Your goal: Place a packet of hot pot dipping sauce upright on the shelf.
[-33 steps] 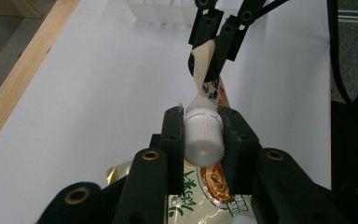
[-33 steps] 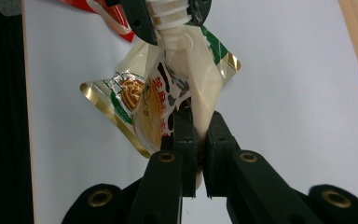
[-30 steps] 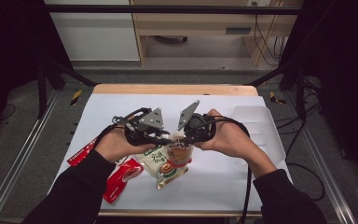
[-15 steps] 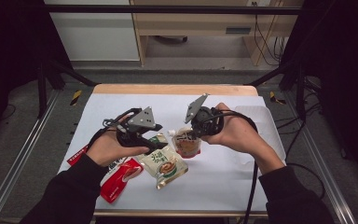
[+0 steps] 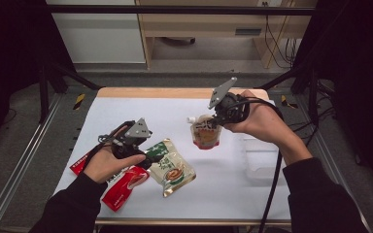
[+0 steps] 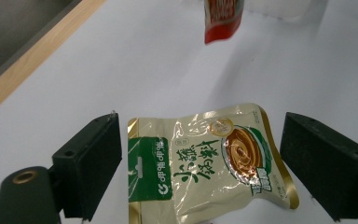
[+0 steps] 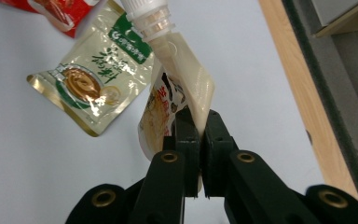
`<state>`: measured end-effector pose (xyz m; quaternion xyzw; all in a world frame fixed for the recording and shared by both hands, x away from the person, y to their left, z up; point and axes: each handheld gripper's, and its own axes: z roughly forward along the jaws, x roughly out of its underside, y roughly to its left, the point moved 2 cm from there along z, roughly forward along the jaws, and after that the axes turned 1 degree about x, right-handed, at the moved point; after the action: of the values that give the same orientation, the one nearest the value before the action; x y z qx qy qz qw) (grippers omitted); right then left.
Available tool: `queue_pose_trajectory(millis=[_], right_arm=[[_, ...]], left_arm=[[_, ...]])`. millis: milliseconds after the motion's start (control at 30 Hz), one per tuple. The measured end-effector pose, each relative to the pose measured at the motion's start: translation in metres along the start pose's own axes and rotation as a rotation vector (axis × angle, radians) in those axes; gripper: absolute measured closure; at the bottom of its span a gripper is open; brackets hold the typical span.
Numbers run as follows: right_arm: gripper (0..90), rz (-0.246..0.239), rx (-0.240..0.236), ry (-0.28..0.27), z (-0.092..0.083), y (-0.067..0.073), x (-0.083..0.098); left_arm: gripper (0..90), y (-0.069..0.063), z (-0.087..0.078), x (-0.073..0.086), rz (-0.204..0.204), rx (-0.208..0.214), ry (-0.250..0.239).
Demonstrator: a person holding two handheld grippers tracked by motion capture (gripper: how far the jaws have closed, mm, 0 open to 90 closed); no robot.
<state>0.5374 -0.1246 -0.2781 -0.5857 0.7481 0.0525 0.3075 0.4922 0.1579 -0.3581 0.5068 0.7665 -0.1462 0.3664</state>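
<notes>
While my left gripper point(image 5: 148, 159) sits low over the white table point(image 5: 223, 194), its jaws stand wide apart, and between them, flat on the table just ahead of the tips, lies the cream sauce pouch point(image 6: 209, 161). Its green header panel nearest the left jaw carries white Chinese characters I cannot read with certainty, larger dark brush characters run down the middle, and a round picture of brown sauce with a green band sits toward the right jaw. Neither jaw touches it. In the high view a red packet point(image 5: 124, 187) lies under my left hand point(image 5: 108, 164), beside the cream pouch; its print is too small to read. Beyond the open jaws, up the table, the red bottom of the spouted pouch point(image 6: 223, 18) hangs clear of the surface. My right gripper point(image 7: 199, 140) has its jaws pressed together on that spouted pouch, pinching a side edge of the film, so the pouch stands out past the tips with its white screw spout point(image 7: 147, 16) at the far end. Red and black characters show on its face beside the jaws, partly folded and not legible. My right hand point(image 5: 260, 124) holds it above the table, well apart from the left gripper, near a clear plastic tray point(image 5: 262, 160).
</notes>
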Motion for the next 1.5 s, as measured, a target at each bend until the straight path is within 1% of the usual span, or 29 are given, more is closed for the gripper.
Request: queue_pose_trajectory(millis=[33,67,100,133,167,200,300,333,433,533,567,700,733,767,800,867,933,1000,1067,1100,1133,1200,1233,1300,1333,1367,1400,1467,1500], right_arm=[[87.7,0.000,0.000,0.000,0.000,0.000,0.000],[87.8,0.002,0.012,-0.003,-0.004,-0.008,0.002],[87.8,0.002,0.012,-0.003,-0.004,-0.008,0.002],[87.8,0.005,0.020,-0.009,-0.007,-0.013,0.003],[87.8,0.005,0.020,-0.009,-0.007,-0.013,0.003],[87.7,0.003,0.026,-0.012,-0.010,-0.016,0.004],[87.8,-0.002,0.042,-0.024,-0.015,-0.024,0.005],[87.8,-0.006,0.055,-0.025,-0.019,-0.030,0.006],[87.8,-0.004,0.063,-0.023,-0.022,-0.034,0.008],[87.8,0.005,0.086,-0.022,-0.030,-0.043,0.011],[87.8,0.005,0.086,-0.022,-0.030,-0.043,0.011],[87.8,0.009,0.115,-0.025,-0.038,-0.051,0.012],[87.8,0.013,0.129,-0.024,-0.040,-0.055,0.013],[87.8,0.013,0.129,-0.024,-0.040,-0.055,0.013],[87.8,0.008,0.136,-0.024,-0.041,-0.057,0.014],[87.8,0.012,0.155,-0.022,-0.044,-0.062,0.019],[87.8,0.015,0.160,-0.022,-0.045,-0.063,0.021],[87.8,0.016,0.173,-0.017,-0.048,-0.066,0.025],[87.8,0.020,0.192,-0.019,-0.050,-0.068,0.029],[87.8,0.026,0.201,-0.016,-0.051,-0.070,0.032],[87.8,0.030,0.214,-0.016,-0.054,-0.072,0.037],[87.8,0.032,0.221,-0.019,-0.055,-0.073,0.038],[87.8,0.036,0.237,-0.021,-0.057,-0.075,0.044],[87.8,0.039,0.243,-0.018,-0.058,-0.075,0.047],[87.7,0.039,0.259,-0.012,-0.059,-0.076,0.053],[87.7,0.039,0.259,-0.012,-0.059,-0.076,0.053],[87.7,0.039,0.269,-0.010,-0.059,-0.076,0.056],[87.7,0.054,0.287,-0.004,-0.058,-0.078,0.065],[87.7,0.054,0.287,-0.004,-0.058,-0.078,0.065]], left_arm=[[11.6,0.000,0.000,0.000,0.000,0.000,0.000],[11.3,0.001,0.002,0.005,-0.002,-0.007,0.001],[11.3,0.002,0.003,0.007,-0.003,-0.013,0.003],[11.1,0.003,0.005,0.013,-0.027,-0.012,-0.014],[11.0,0.003,0.005,0.013,-0.027,-0.012,-0.014],[11.0,0.003,0.005,0.016,-0.041,-0.011,-0.026],[10.6,0.004,0.006,0.023,-0.059,-0.018,-0.037],[10.7,0.005,0.006,0.028,-0.068,-0.025,-0.042],[10.7,0.005,0.006,0.032,-0.075,-0.039,-0.048],[10.6,0.006,0.006,0.040,-0.081,-0.058,-0.044],[10.6,0.007,0.006,0.043,-0.085,-0.061,-0.043],[10.6,0.010,0.009,0.053,-0.105,-0.071,-0.044],[10.5,0.013,0.009,0.056,-0.117,-0.077,-0.057],[10.5,0.013,0.009,0.056,-0.117,-0.077,-0.057],[10.5,0.014,0.010,0.058,-0.127,-0.079,-0.063],[10.5,0.014,0.011,0.060,-0.122,-0.085,-0.044],[10.5,0.015,0.010,0.062,-0.126,-0.095,-0.046],[10.5,0.014,0.009,0.064,-0.132,-0.099,-0.049],[10.6,0.014,0.006,0.067,-0.137,-0.114,-0.047],[10.6,0.014,0.003,0.068,-0.140,-0.121,-0.052],[10.6,0.013,0.000,0.070,-0.155,-0.130,-0.067],[10.6,0.013,-0.001,0.072,-0.156,-0.132,-0.068],[10.6,0.012,-0.001,0.073,-0.163,-0.135,-0.068],[10.5,0.012,-0.001,0.077,-0.169,-0.134,-0.069],[10.5,0.010,0.000,0.080,-0.175,-0.128,-0.068],[10.5,0.010,0.000,0.080,-0.175,-0.128,-0.068],[10.5,0.008,0.000,0.081,-0.175,-0.131,-0.063],[10.5,0.007,0.000,0.082,-0.166,-0.135,-0.059],[10.5,0.007,0.000,0.082,-0.168,-0.134,-0.061]])
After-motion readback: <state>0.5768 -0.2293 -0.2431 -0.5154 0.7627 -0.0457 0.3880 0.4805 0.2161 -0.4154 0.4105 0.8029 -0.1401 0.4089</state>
